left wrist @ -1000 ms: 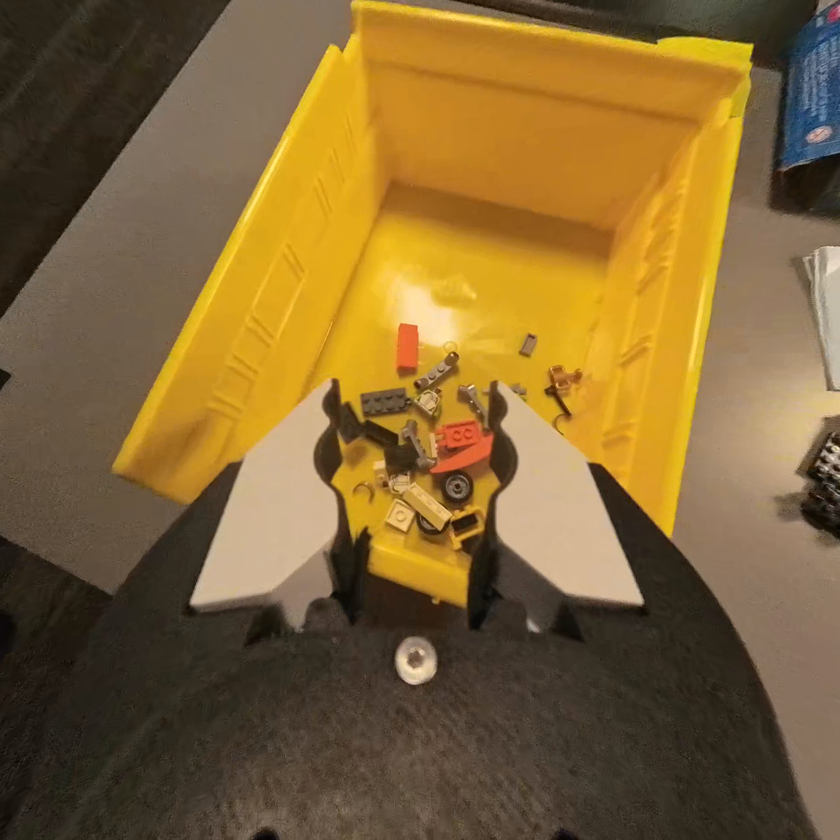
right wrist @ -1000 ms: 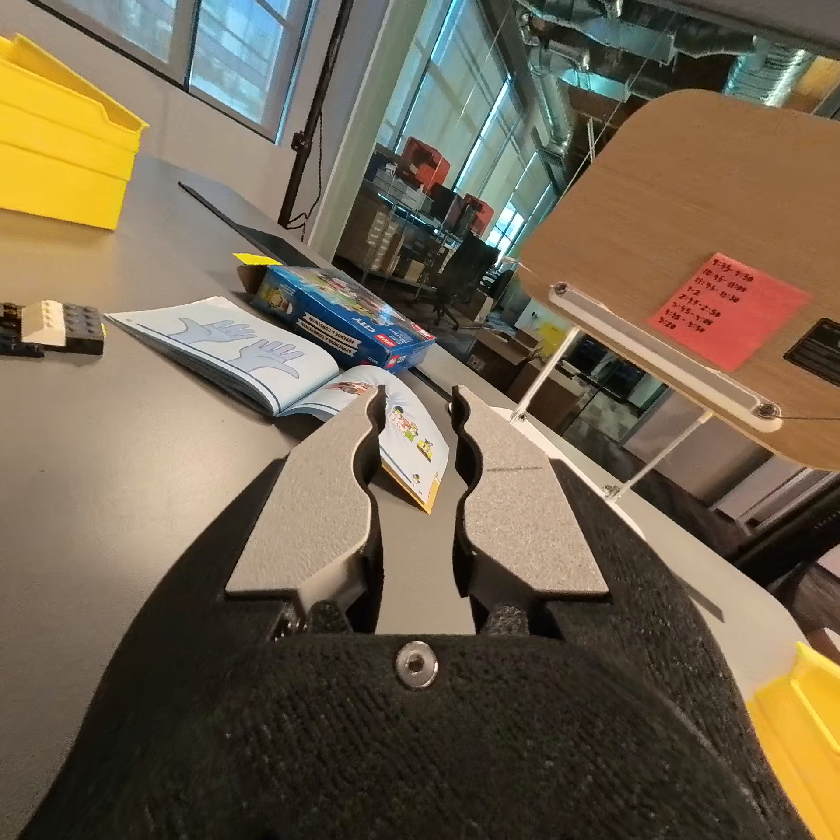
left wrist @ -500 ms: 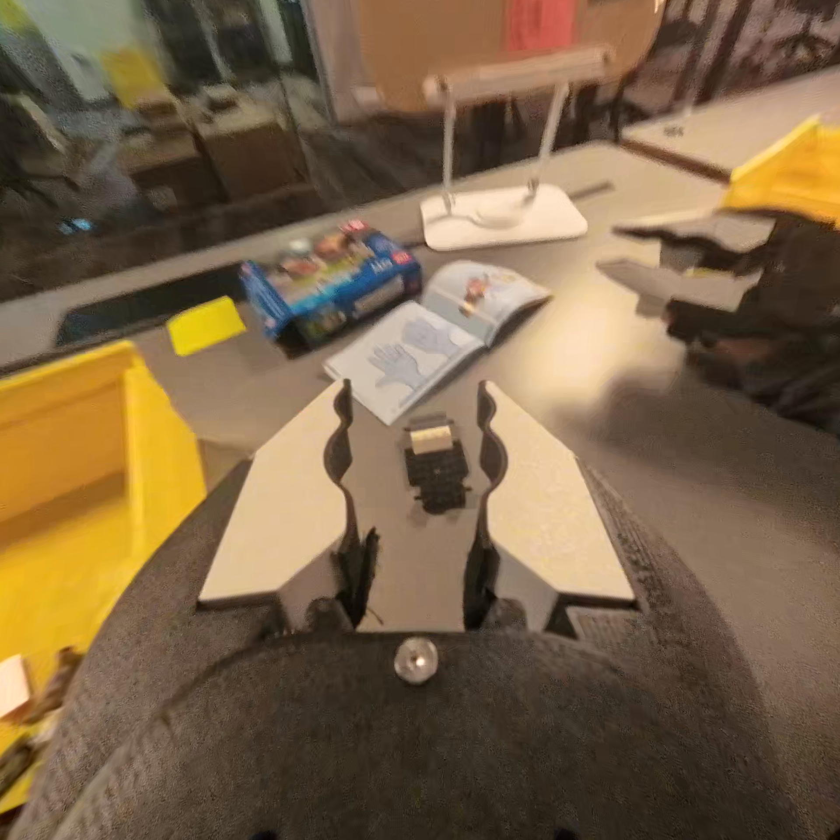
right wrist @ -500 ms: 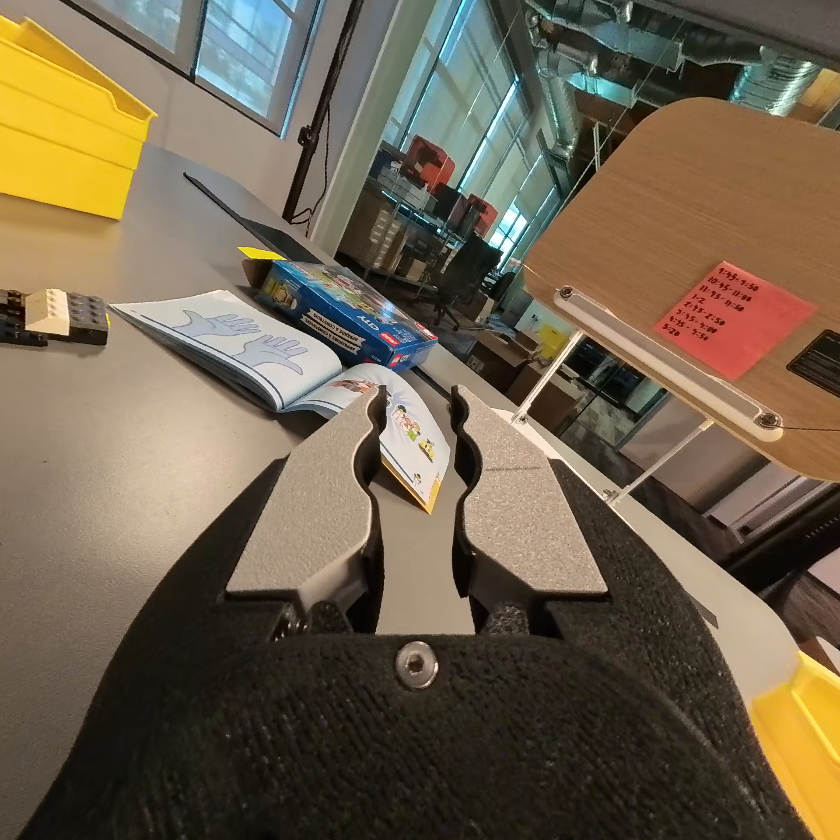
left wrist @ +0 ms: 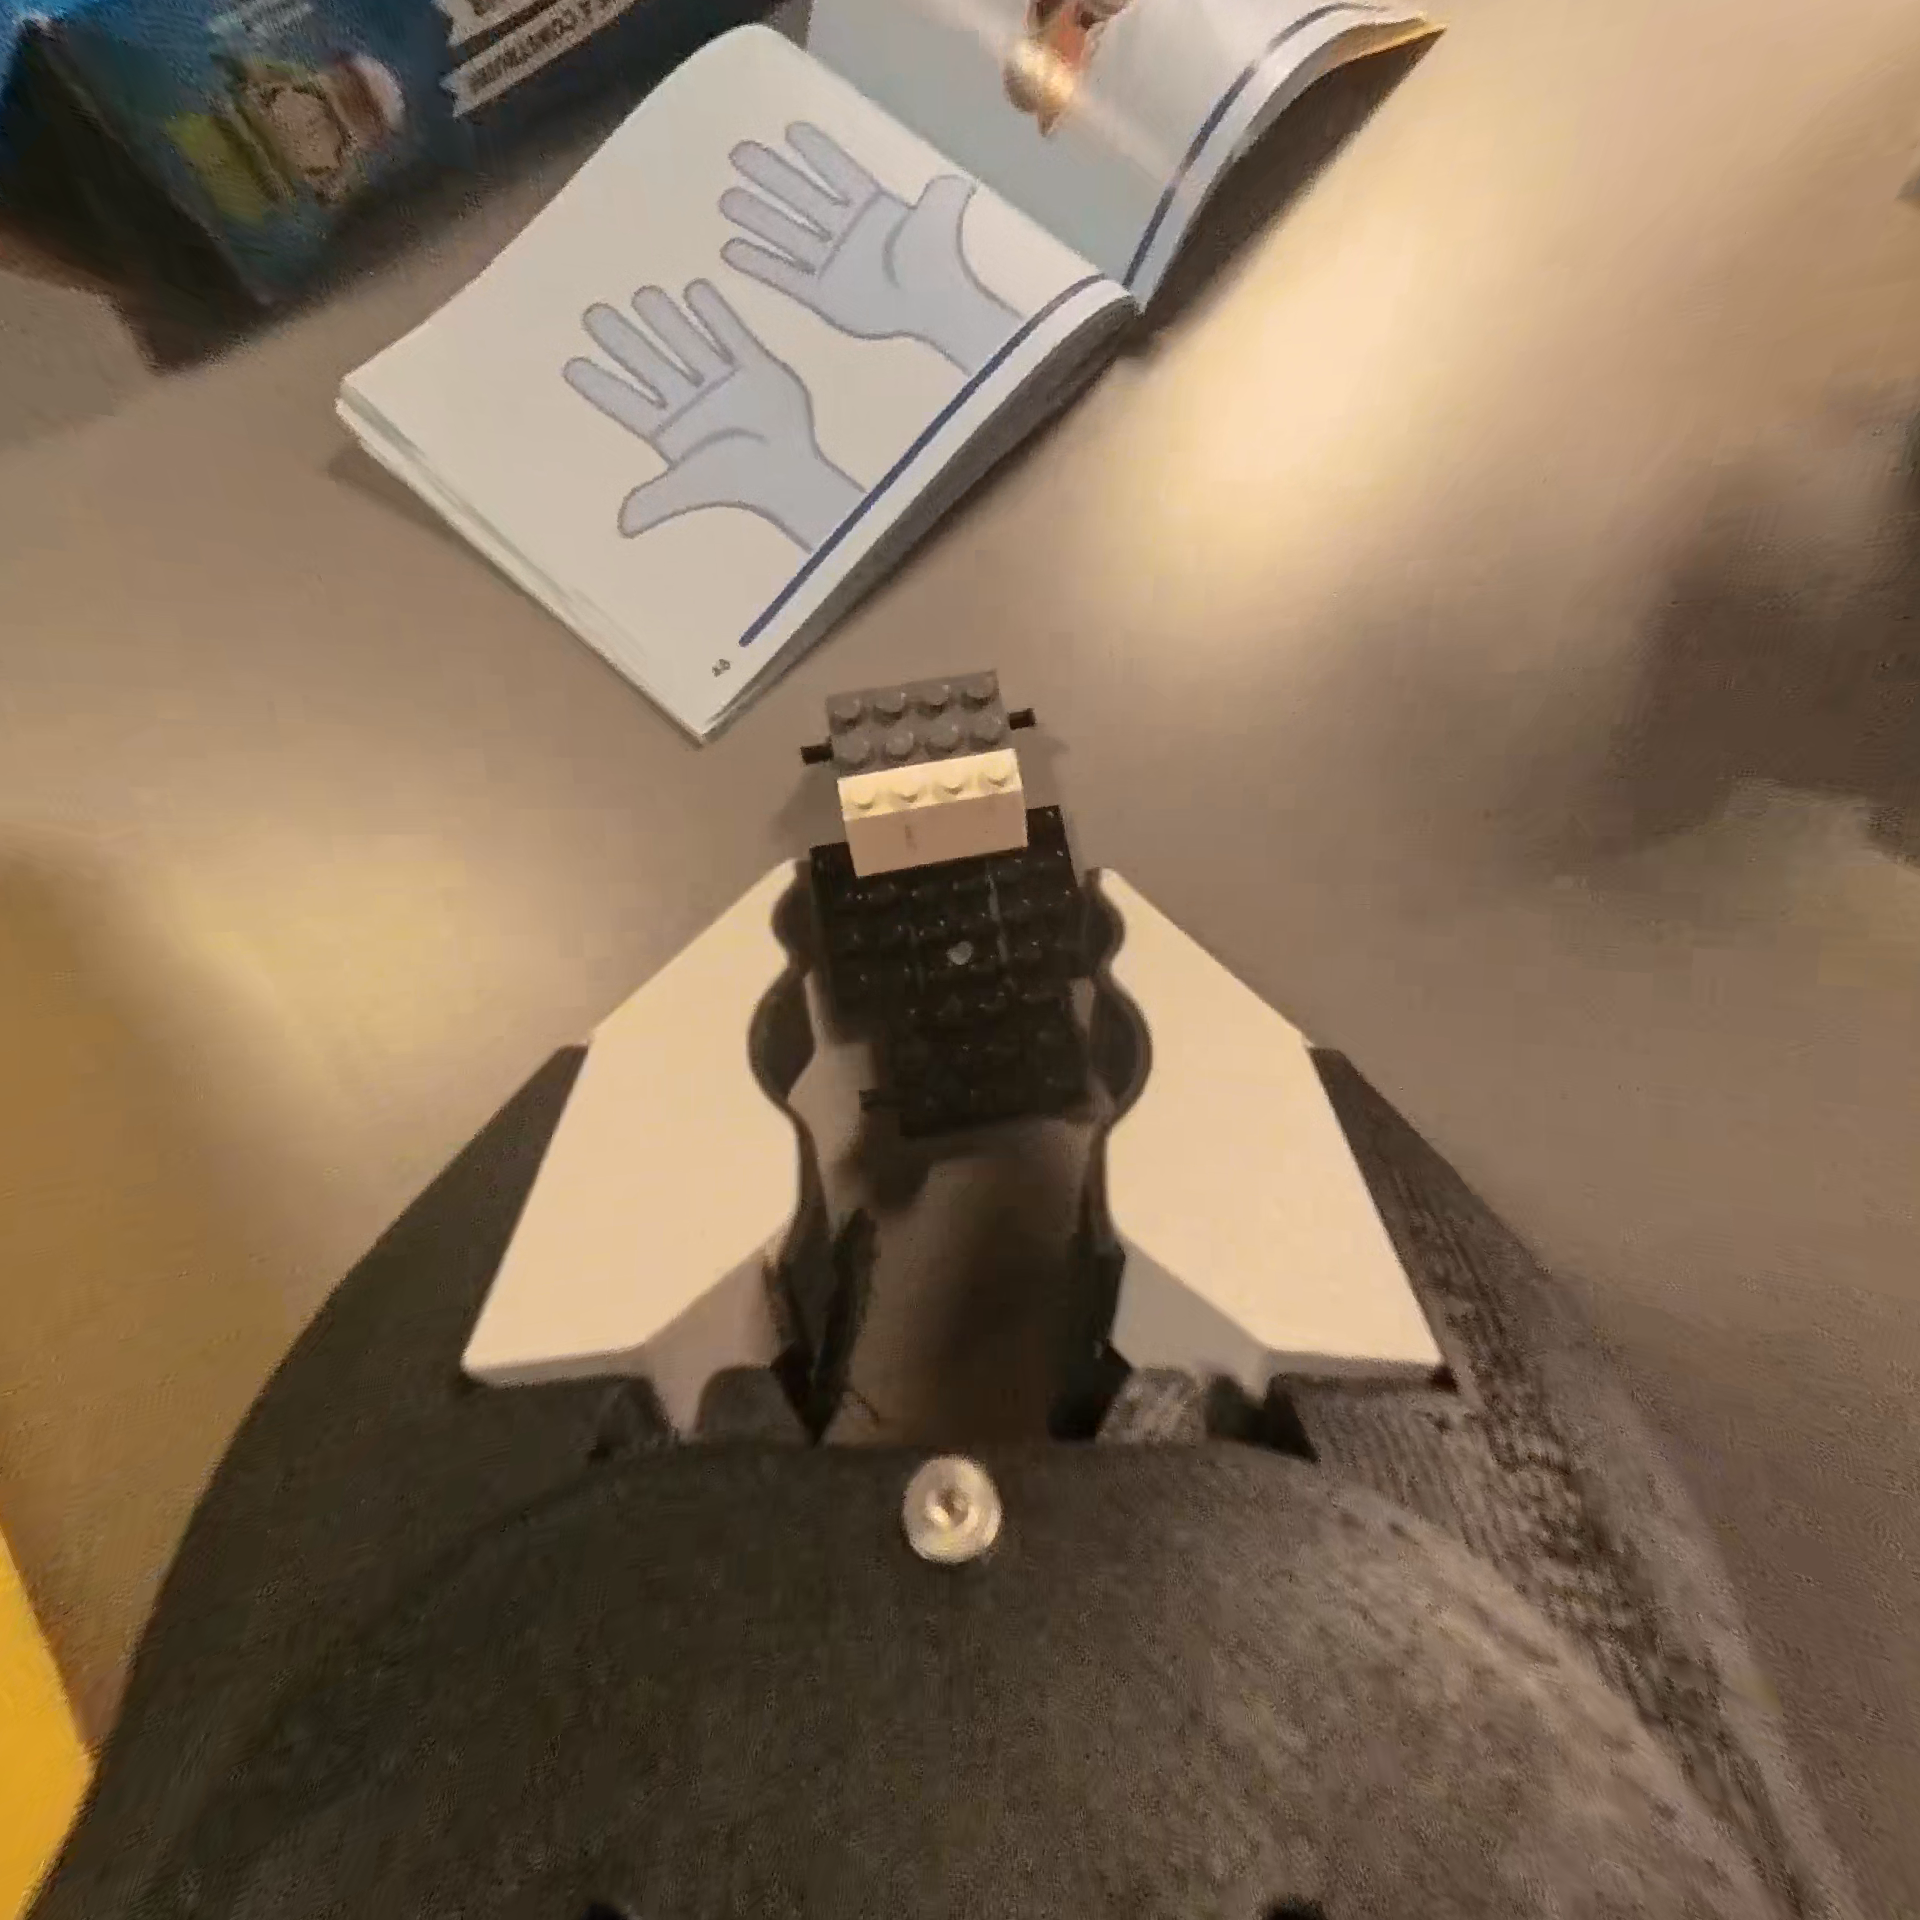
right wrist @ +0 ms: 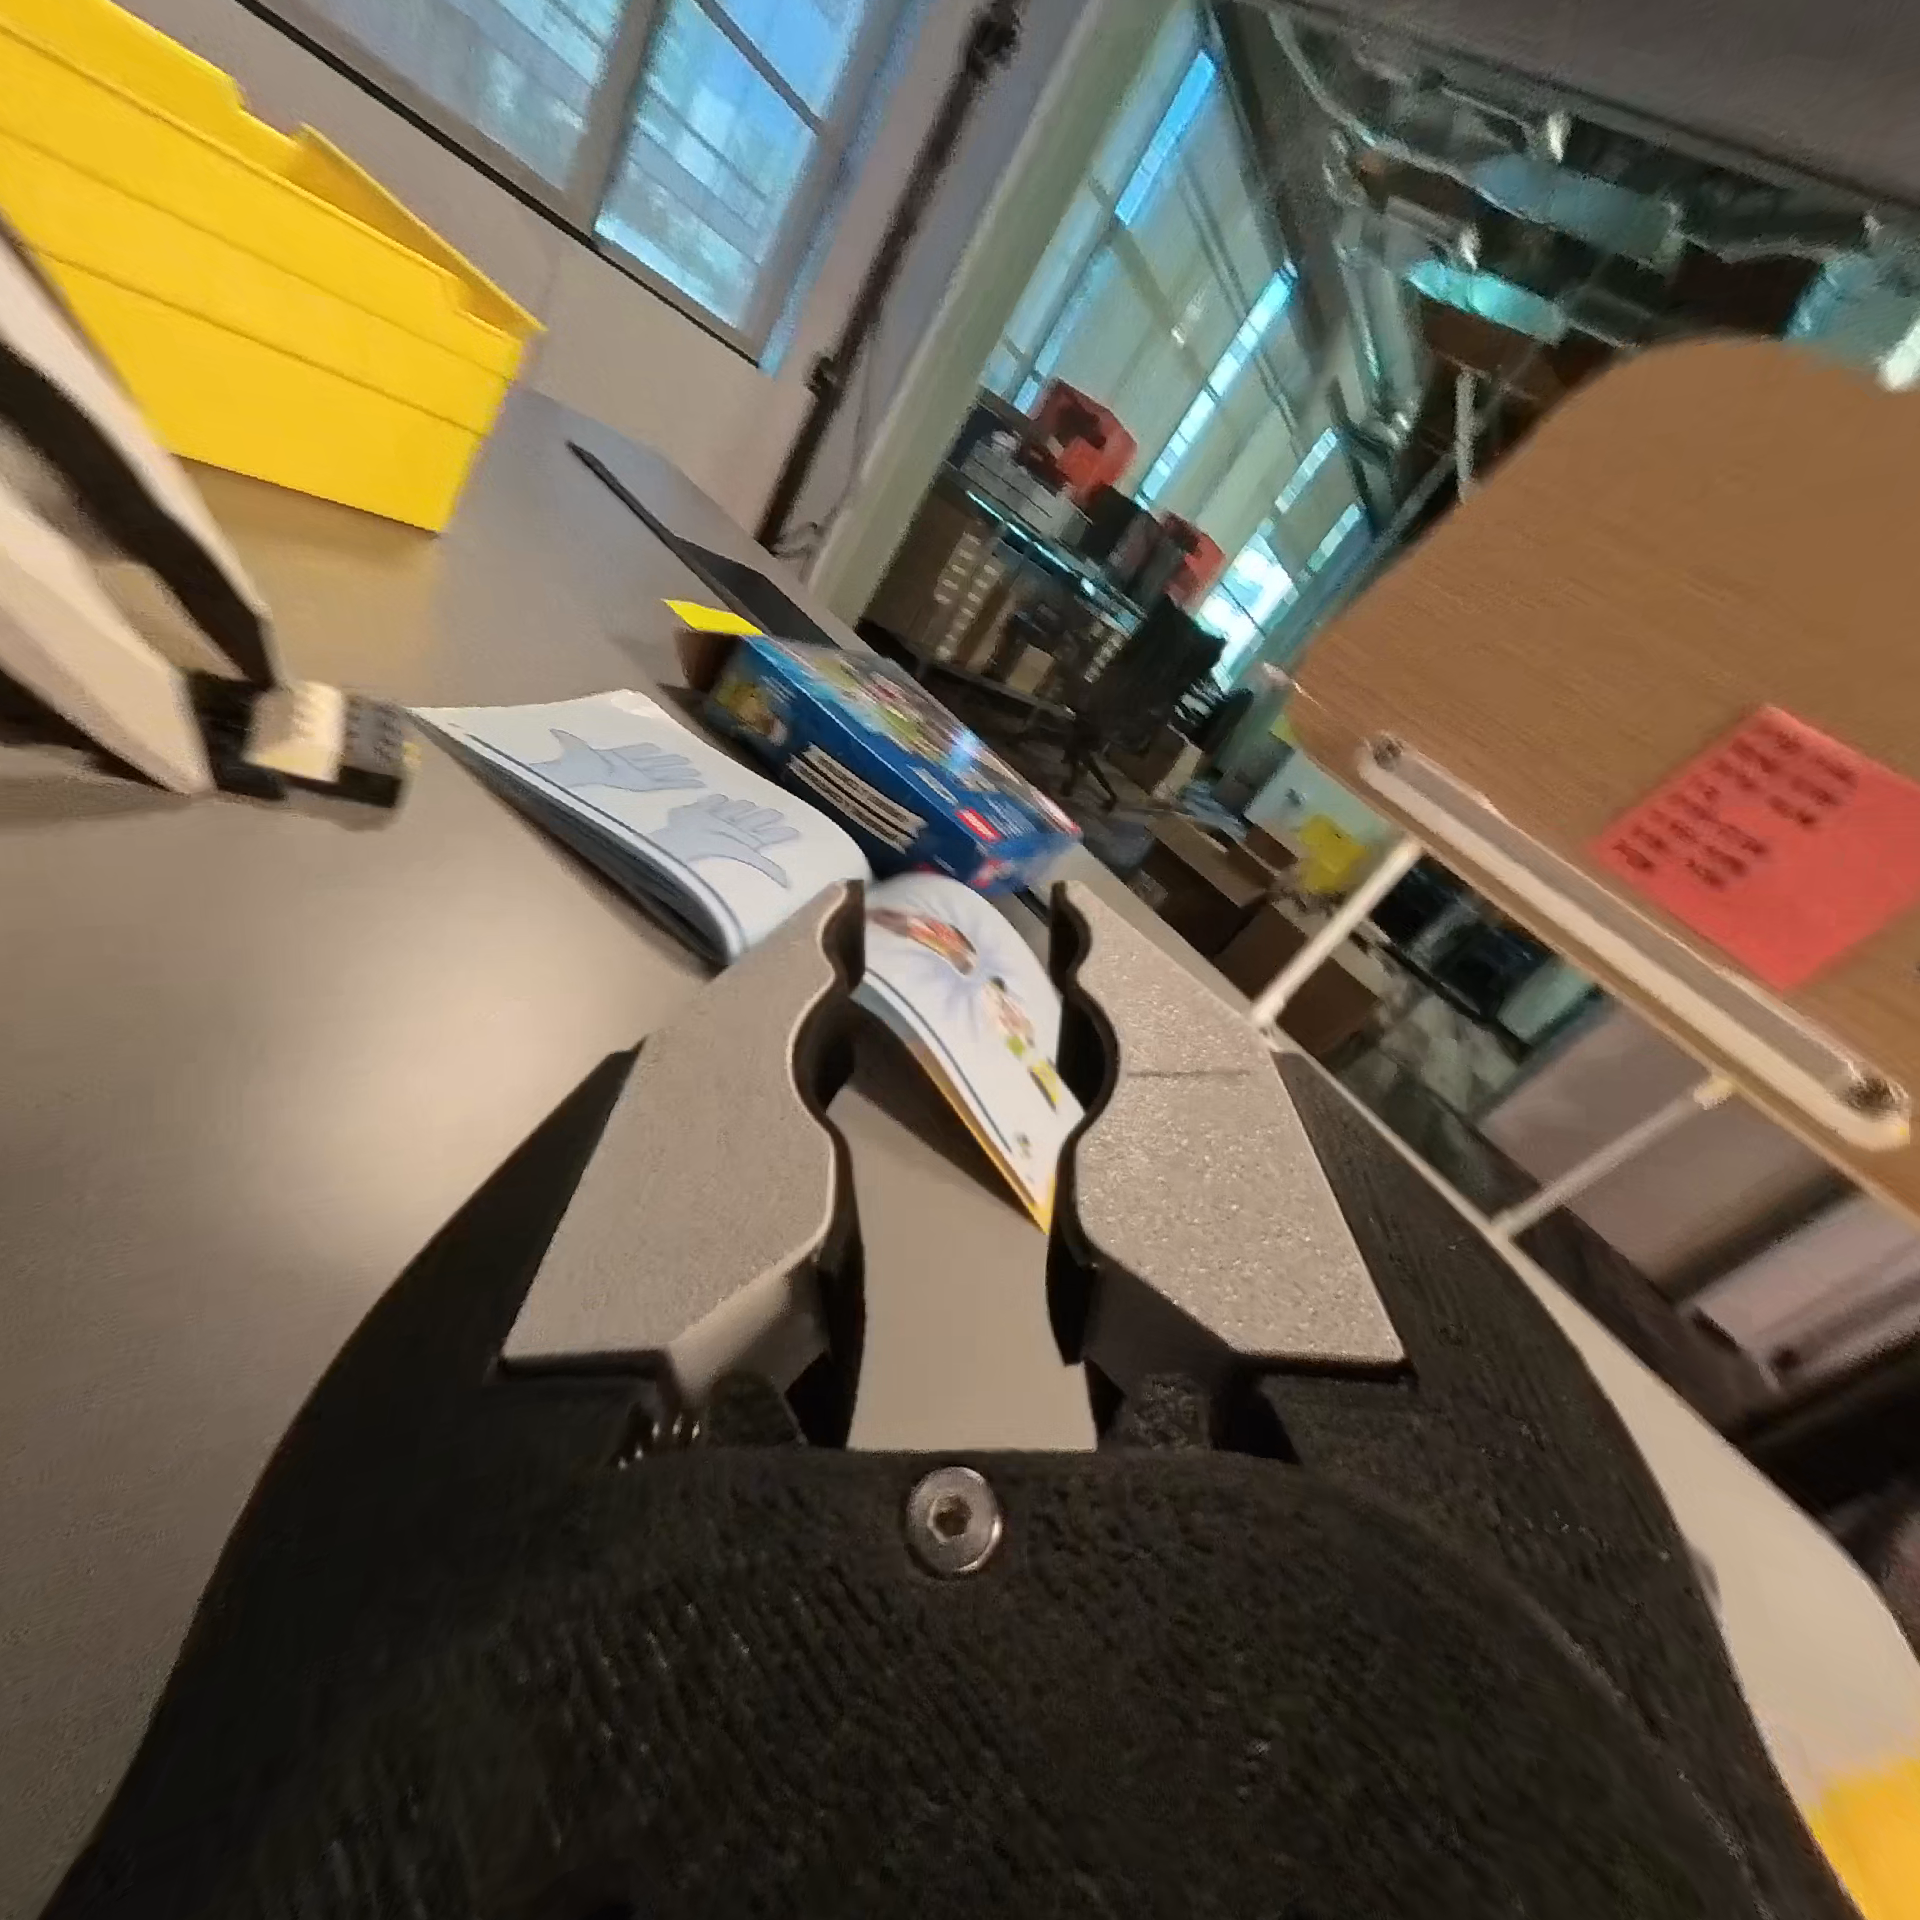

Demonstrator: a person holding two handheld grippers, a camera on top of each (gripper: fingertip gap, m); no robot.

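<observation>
A small brick build (left wrist: pixel 935 977) lies on the grey table (left wrist: pixel 312 935): a black studded base, a white brick (left wrist: pixel 930 821) on it and a grey plate (left wrist: pixel 920 717) at its far end. My left gripper (left wrist: pixel 945 894) straddles the black base, with both pads against its sides. In the right wrist view the same build (right wrist: pixel 312 738) shows at the far left between the left gripper's fingers (right wrist: pixel 104 665). My right gripper (right wrist: pixel 956 914) is open and empty, low over the table, with an open booklet (right wrist: pixel 644 790) lying beyond its tips.
The booklet (left wrist: pixel 748 343) with hand drawings lies just past the build, with a blue box (left wrist: pixel 229 135) behind it. A yellow bin (right wrist: pixel 260 312) stands at the far left. A wooden board (right wrist: pixel 1610 644) on a white stand rises at the right.
My left gripper swung from over the yellow bin of loose pieces to the build, came down around it and narrowed its jaws onto the black base. My right gripper's jaws opened a little.
</observation>
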